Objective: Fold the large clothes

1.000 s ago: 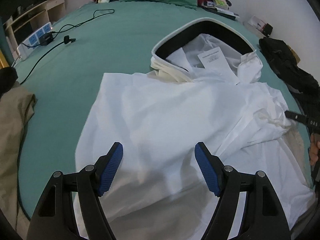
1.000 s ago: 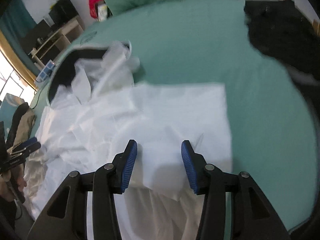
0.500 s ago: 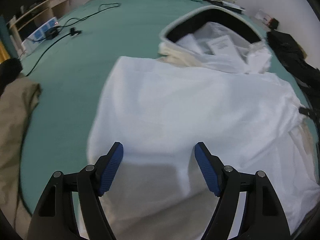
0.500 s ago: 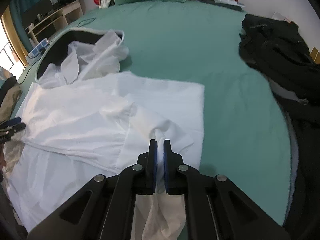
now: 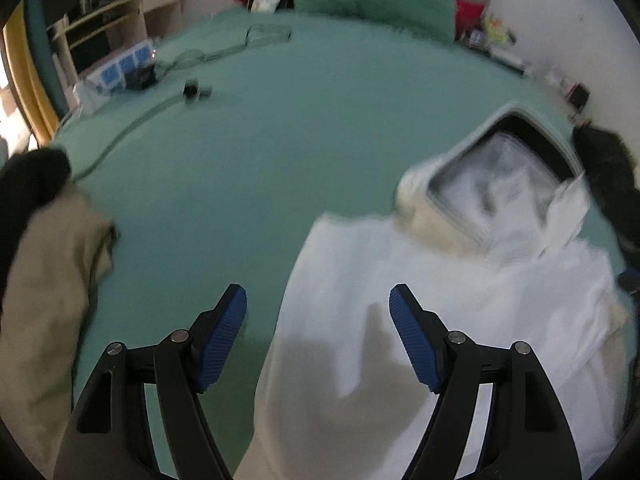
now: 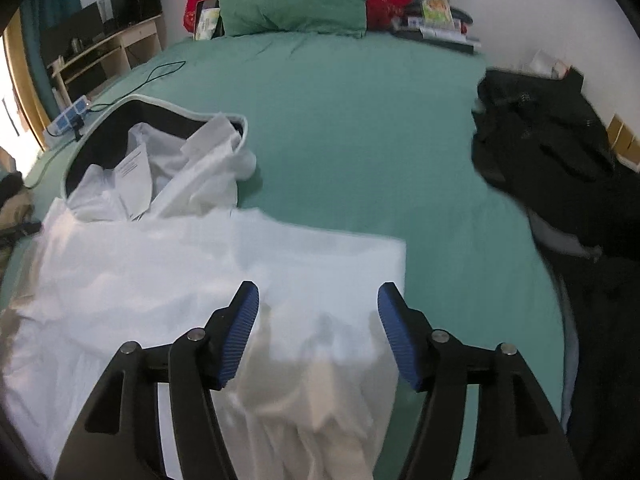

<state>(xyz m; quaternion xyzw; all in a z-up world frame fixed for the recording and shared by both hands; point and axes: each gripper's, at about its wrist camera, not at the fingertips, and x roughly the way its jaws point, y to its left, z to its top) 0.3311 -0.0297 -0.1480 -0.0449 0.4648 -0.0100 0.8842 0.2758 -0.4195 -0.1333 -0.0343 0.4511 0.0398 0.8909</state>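
Note:
A large white garment (image 5: pixel 460 300) lies spread on the green bed (image 5: pixel 280 160); it also shows in the right wrist view (image 6: pixel 200 272), with its near edge hanging over the bed's front. My left gripper (image 5: pixel 318 336) is open and empty above the garment's left edge. My right gripper (image 6: pixel 318 332) is open and empty above the garment's right part, near its folded right edge (image 6: pixel 400 264).
A black bag with a white rim (image 6: pixel 132 120), holding white clothes and a paper, lies behind the garment. Black clothes (image 6: pixel 560 168) lie at the right. A beige cloth (image 5: pixel 48 280) lies at the left. Cables and a power strip (image 5: pixel 124 72) lie far left. Pillows (image 6: pixel 292 0) sit at the back.
My right gripper was shut on a pinch of the white garment half a second ago and is now open, the cloth dropped flat. My left gripper has swung left, staying open.

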